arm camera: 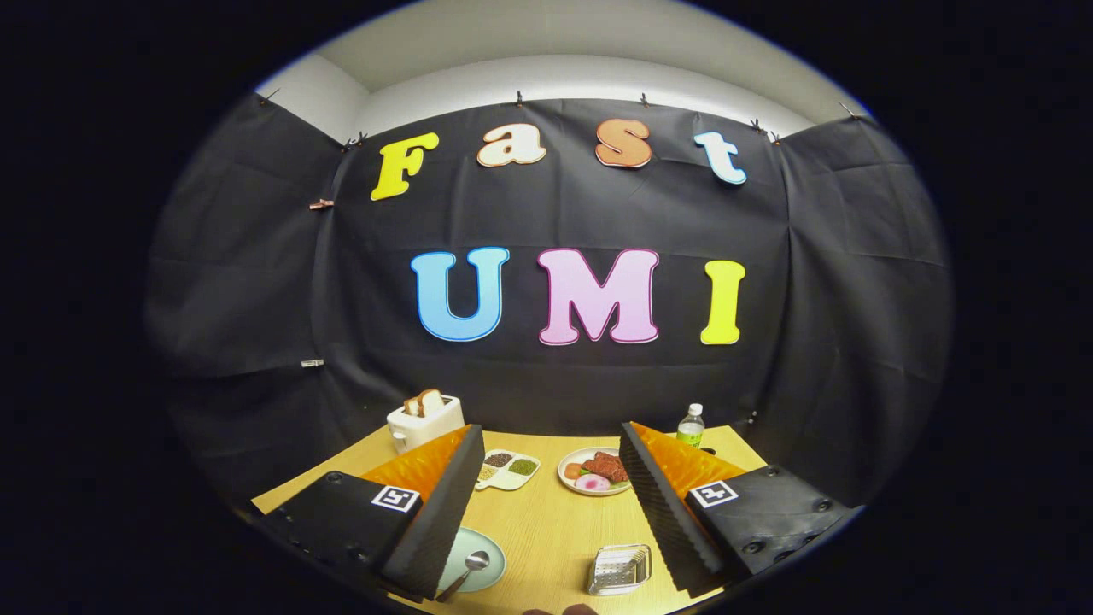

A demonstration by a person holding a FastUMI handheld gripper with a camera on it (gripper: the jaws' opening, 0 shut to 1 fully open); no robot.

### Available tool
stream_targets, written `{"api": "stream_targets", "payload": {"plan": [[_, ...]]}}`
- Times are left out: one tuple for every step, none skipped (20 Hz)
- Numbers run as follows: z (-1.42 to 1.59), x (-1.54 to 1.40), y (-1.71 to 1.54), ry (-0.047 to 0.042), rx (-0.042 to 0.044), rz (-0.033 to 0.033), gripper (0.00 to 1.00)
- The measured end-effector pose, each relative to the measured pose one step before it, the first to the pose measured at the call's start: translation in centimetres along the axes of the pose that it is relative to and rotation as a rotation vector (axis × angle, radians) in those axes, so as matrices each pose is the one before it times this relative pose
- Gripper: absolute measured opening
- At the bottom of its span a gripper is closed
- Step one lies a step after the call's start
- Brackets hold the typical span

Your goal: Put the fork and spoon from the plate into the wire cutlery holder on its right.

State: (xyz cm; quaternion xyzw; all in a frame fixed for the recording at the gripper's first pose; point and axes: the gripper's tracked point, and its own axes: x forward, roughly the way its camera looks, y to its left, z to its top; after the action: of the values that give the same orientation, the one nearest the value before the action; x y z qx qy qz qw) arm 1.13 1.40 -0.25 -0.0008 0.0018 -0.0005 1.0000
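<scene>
My gripper (551, 436) is open wide and held well above the wooden table (546, 521), with nothing between its fingers. Near the left finger (435, 512) lies a pale green plate (487, 555), partly hidden by that finger. A metal spoon (465, 574) rests on the plate, bowl up and handle pointing toward me. The wire cutlery holder (619, 570) sits to the plate's right, close to the right finger (675, 512). A thin metal piece seems to lie inside it; I cannot tell whether it is the fork.
Beyond the fingers stand a white toaster (424, 420) holding bread, a divided dish of grains (508, 469), a plate of food (595, 471) and a small bottle (691, 424). Bare tabletop lies between the green plate and the holder.
</scene>
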Motion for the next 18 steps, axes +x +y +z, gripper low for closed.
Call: {"api": "stream_targets", "payload": {"plan": [[-0.068, 0.027, 0.221, 0.00284, -0.00202, -0.00073, 0.99], [-0.229, 0.029, 0.076, 0.00487, -0.00307, -0.00148, 0.99], [-0.170, -0.001, 0.170, 0.00389, -0.00380, 0.00029, 0.99], [-0.168, 0.090, 0.096, 0.00754, -0.00381, 0.00022, 0.99], [-0.223, 0.019, 0.080, 0.00721, -0.00242, -0.00052, 0.99], [-0.175, 0.091, 0.082, 0.00572, -0.00017, -0.00210, 0.99], [-0.145, 0.072, 0.077, 0.00558, 0.00069, -0.00425, 0.99], [-0.175, 0.087, 0.027, 0.00736, -0.00006, -0.00392, 0.99], [-0.184, 0.207, 0.039, 0.00764, -0.00066, -0.00308, 0.99], [-0.244, 0.228, 0.134, 0.00743, -0.00280, -0.00130, 0.99], [-0.197, 0.266, 0.125, 0.00556, -0.00449, -0.00083, 0.99], [-0.141, 0.281, -0.021, 0.00559, -0.00370, -0.00485, 0.99], [-0.098, 0.291, 0.059, 0.00485, -0.00147, -0.00332, 0.99], [-0.166, 0.153, 0.261, 0.00316, -0.00140, -0.00039, 0.99], [-0.142, 0.161, 0.366, 0.00256, -0.00307, 0.00293, 0.99], [-0.191, 0.250, 0.430, 0.00471, -0.00487, 0.00573, 0.99], [-0.288, 0.161, 0.487, 0.00789, -0.00465, 0.00976, 0.99], [-0.446, 0.210, 0.595, 0.01020, -0.00197, 0.01233, 0.99]]}}
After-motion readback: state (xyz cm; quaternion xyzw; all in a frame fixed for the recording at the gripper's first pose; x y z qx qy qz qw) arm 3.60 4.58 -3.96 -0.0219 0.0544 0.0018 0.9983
